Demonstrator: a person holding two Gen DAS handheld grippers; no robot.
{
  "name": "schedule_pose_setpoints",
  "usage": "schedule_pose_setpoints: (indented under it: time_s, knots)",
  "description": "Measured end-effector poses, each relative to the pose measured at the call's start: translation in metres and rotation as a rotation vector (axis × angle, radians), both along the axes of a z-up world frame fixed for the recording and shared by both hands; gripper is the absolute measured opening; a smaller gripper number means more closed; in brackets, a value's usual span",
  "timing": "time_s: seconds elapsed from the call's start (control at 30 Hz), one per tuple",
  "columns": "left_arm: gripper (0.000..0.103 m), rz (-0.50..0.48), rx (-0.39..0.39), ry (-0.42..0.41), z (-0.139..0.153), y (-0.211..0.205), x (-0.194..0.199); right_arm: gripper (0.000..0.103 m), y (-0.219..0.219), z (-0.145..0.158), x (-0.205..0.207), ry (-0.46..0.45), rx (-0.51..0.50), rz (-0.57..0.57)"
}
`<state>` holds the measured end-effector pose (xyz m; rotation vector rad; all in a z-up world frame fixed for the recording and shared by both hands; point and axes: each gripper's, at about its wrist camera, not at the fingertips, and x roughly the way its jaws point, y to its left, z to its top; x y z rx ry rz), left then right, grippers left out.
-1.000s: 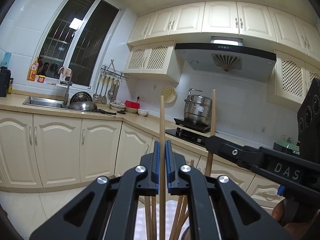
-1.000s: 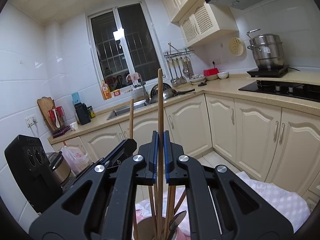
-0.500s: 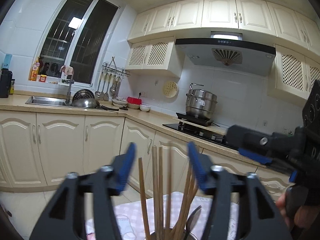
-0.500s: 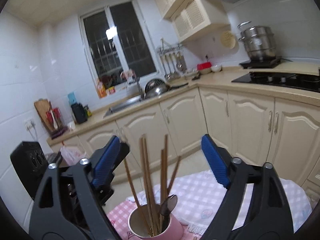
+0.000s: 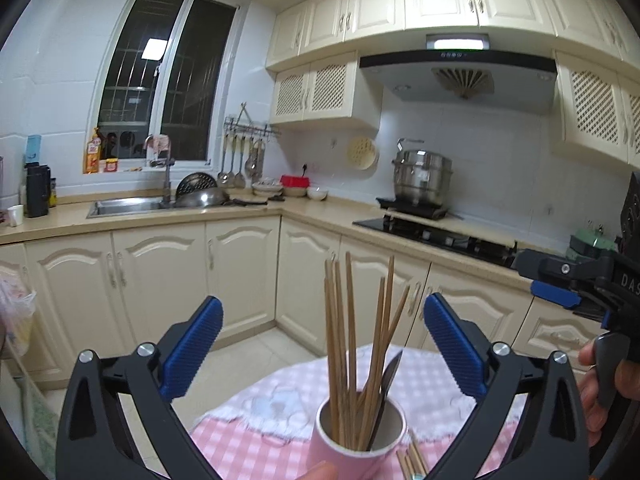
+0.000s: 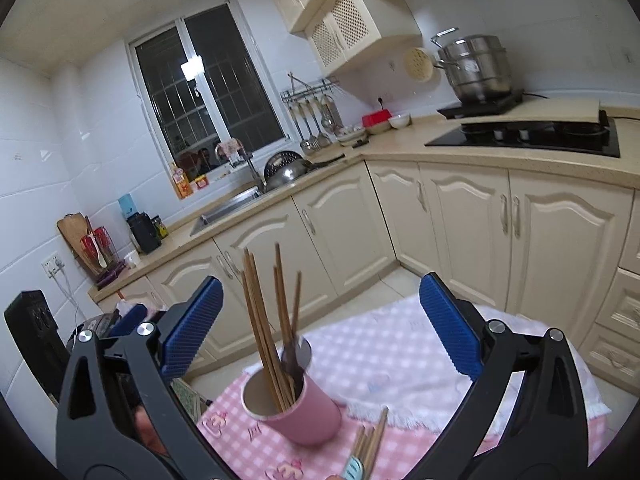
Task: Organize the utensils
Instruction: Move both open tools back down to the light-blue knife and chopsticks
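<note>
Both your left gripper [image 5: 322, 354] and right gripper [image 6: 320, 326] have fingers spread wide, holding nothing. The pink cup [image 6: 298, 410] of chopsticks [image 6: 266, 324] stands lower centre on the table [image 6: 404, 364]. Next, probably collect the loose chopsticks [image 6: 370, 442] lying beside it, bottom centre.

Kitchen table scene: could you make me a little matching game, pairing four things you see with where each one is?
Things:
1. wooden chopsticks
2. pink ceramic cup
3. large steel steamer pot
4. loose bundle of chopsticks

Places:
A. on the stove by the wall
B. standing on the pink checked tablecloth
C. lying flat on the cloth beside the cup
D. standing upright inside the cup

Pairs: 1-D, 2-B, 3-A, 4-C
</note>
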<state>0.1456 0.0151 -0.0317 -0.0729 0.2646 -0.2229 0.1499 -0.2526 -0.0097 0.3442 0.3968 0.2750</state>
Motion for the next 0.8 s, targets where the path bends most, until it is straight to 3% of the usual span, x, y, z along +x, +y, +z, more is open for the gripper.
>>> schedule_pose_setpoints:
  time_s: [0.37,0.63,0.8]
  knots:
    - [0.098,0.008,0.041,0.119,-0.023,0.003,-0.034,0.097,-0.013,-0.039,-0.026,0.207,-0.069,0.004]
    - [0.098,0.023,0.043,0.209,-0.051,0.006,-0.045,0.097,0.011,-0.121,-0.048,0.483,-0.149,0.077]
    - [0.098,0.026,0.057,0.255,-0.067,0.004,-0.049,0.096,0.028,-0.152,-0.063,0.559,-0.186,0.114]
